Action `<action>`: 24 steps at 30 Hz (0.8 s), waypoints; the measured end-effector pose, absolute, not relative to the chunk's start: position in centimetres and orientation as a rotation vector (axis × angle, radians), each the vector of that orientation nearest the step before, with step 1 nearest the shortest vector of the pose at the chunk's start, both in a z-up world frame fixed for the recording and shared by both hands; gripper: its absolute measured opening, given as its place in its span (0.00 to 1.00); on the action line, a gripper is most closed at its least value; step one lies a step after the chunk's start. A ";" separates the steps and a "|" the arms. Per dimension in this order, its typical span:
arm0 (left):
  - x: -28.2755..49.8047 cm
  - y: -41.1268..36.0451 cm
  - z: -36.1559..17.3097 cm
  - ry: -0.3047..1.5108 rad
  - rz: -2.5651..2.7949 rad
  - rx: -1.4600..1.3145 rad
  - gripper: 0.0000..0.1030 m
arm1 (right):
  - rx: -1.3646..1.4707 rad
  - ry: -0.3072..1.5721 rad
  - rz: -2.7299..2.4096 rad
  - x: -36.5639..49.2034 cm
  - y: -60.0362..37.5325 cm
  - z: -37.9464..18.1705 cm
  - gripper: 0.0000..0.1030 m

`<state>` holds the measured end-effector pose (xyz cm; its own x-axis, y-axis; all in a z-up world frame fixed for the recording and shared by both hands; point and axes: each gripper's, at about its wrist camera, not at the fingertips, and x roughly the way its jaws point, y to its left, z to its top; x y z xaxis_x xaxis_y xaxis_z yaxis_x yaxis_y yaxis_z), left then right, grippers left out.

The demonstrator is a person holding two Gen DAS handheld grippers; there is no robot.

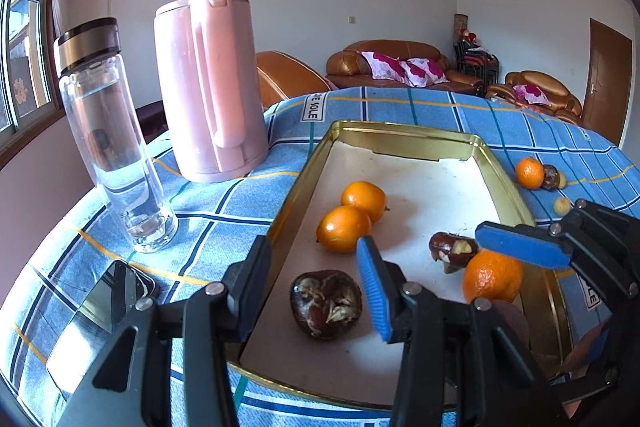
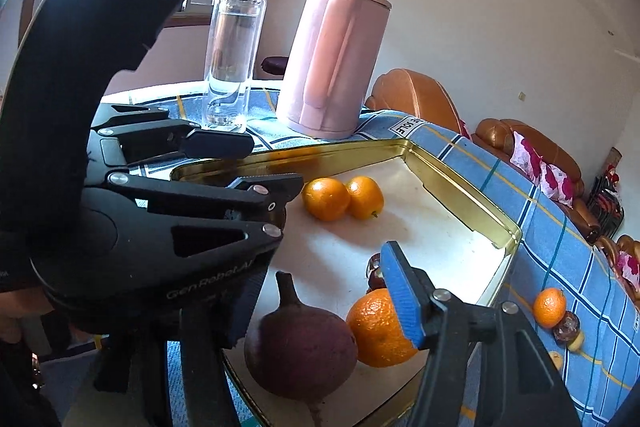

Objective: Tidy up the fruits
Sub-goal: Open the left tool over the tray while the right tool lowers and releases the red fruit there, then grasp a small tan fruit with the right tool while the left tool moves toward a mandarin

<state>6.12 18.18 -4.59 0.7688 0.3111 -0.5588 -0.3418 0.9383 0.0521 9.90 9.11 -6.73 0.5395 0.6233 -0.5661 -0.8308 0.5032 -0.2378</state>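
1. Left wrist view first: blue checked tablecloth [image 1: 420, 107] all across the table, sofas far behind.
2. On it, gold tray [image 1: 408, 131], long side running near to far.
3. Left of the tray, far side: pink kettle [image 1: 208, 87], upright, handle facing near.
4. Left gripper [image 1: 312, 251] over the tray's near left corner, spread wide, gripping nothing; a dark brown fruit [image 1: 326, 305] lying on the tray floor between its fingers.
5. Right gripper [image 2: 324, 275] at the tray's near right end, also spread wide; blue pad right up against the big orange [image 2: 372, 331], contact impossible to confirm.
6. Glass bottle [image 1: 108, 131], upright, left of the kettle and nearer.
7. Phone [image 1: 108, 303] flat on the cloth, near left.
8. Beet [image 2: 300, 351] inside the tray, touching the big orange's left side.
9. Two oranges [image 1: 344, 229] touching each other, mid-tray, left side.
10. Second dark fruit [image 1: 452, 249], split open, just beyond the big orange.
11. Outside the tray, far right: small orange [image 1: 529, 173] against a dark nut [image 1: 551, 177].
12. Nearer than those, a pale little fruit [image 1: 562, 205] on the cloth.
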 end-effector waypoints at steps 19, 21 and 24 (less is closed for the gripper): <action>5.0 16.4 -2.5 0.534 0.360 -0.055 0.86 | -0.357 0.418 0.757 11.5 3.9 -4.8 0.69; 5.2 15.8 -2.2 0.535 0.340 -0.059 0.86 | -0.333 0.418 0.741 11.9 2.8 -4.4 0.69; 5.8 14.5 -1.7 0.536 0.299 -0.060 0.86 | -0.301 0.425 0.699 12.7 0.9 -4.0 0.69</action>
